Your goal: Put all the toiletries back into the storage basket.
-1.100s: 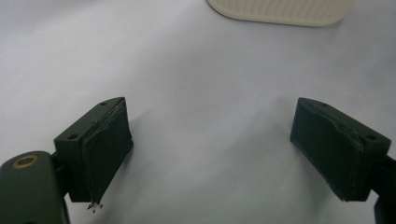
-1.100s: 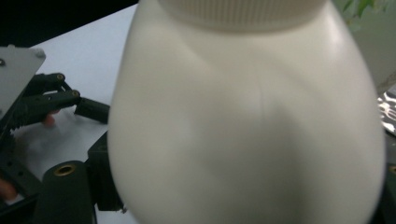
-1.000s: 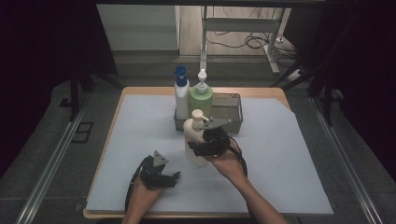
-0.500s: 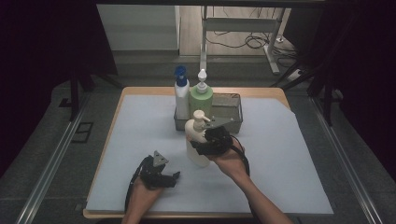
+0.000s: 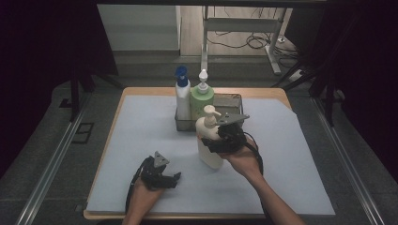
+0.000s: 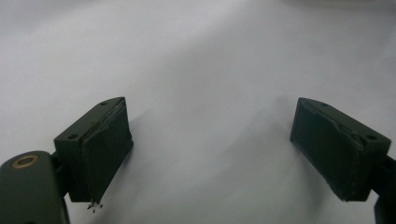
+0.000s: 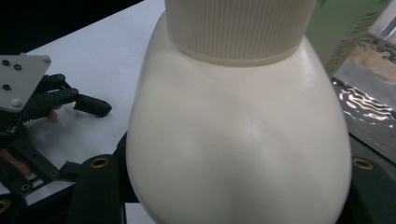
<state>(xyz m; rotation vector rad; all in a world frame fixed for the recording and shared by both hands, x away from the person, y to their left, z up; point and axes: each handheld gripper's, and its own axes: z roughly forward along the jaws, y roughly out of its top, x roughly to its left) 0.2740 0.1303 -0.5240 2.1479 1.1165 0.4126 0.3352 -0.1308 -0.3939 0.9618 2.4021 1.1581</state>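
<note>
Right tongs (image 5: 217, 136) grip the cream pump bottle (image 5: 209, 140) about its shoulder, jaws part-way open and pressed to either side of the body (in the right gripper view the bottle (image 7: 238, 135) swells between the two black arms, its ribbed collar at the top). Those jaws have just been closing, with the bottle between them; against the frames of a second ago, the bottle now leans a little and sits slightly higher in the picture, where before it stood upright on the sheet. I judge that the grasp has taken and the lift has begun, so the next concern is carrying it without the smooth body slipping.

Just behind the bottle stands a metal tray (image 5: 233, 100) at the far middle of the table, holding a green pump bottle (image 5: 202, 98) and a white bottle with a blue cap (image 5: 182, 96) at its left end; the free room lies to the right.

Left tongs (image 5: 162, 177) rest low on the pale sheet (image 5: 281, 159) near the front edge, well apart from the bottle, jaws wide and holding nothing; between them lies bare sheet (image 6: 210, 93).
</note>
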